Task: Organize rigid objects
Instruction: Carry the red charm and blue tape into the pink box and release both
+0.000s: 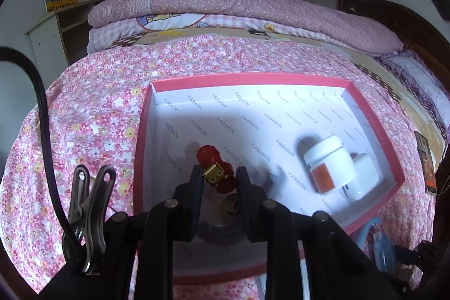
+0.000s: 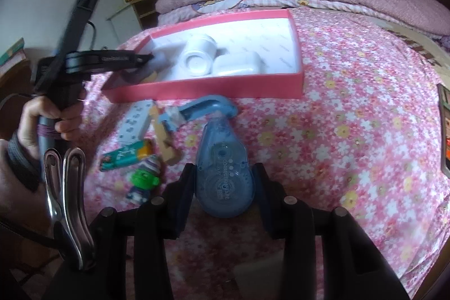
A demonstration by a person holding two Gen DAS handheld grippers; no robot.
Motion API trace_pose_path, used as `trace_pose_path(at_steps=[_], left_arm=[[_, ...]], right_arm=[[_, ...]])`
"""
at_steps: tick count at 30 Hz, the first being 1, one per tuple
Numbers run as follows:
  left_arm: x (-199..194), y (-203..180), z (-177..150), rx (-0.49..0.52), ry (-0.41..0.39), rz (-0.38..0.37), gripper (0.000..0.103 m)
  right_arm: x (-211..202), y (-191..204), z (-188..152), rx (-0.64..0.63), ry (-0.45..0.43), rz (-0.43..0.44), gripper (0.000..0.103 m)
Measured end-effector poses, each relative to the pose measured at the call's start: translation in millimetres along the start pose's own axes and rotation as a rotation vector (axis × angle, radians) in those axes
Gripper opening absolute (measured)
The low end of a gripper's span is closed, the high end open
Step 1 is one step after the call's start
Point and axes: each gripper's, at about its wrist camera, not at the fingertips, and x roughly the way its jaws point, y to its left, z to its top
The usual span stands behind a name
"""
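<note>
Over pink box, left claw gripping glossy red-gold figurine

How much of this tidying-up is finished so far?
Done: a white jar and a white case lie in the pink box. In hand: the left claw holds a red toy over the box; the right claw grips the correction tape. Left: a green figure, battery pack and other bits on the bedspread.
</note>
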Motion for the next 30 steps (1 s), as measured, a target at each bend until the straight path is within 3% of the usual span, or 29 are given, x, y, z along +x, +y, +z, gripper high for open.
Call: trace_pose_path(at_steps=[16, 18, 23, 30], left_arm=[[12.7, -1.5, -0.1, 0.005, -0.001, 0.022, 0.025], [12.6, -2.1, -0.1, 0.002, 0.000, 0.023, 0.027], [13.5, -7.6, 1.7, -0.004, 0.007, 0.008, 0.044], [14.8, -17.1, -0.3, 0.028, -0.003, 0.044, 0.050]], right_arm=[[-8.2, -9.9, 57.5, -0.002, -0.100, -0.013, 0.042], [-4.2, -13.5, 66.9, 0.010, -0.104, -0.017, 0.042], [8.7, -19.6, 87.5, 0.013, -0.110, -0.029, 0.042], [26.6, -28.0, 108.9, 0.032, -0.096, -0.039, 0.042]])
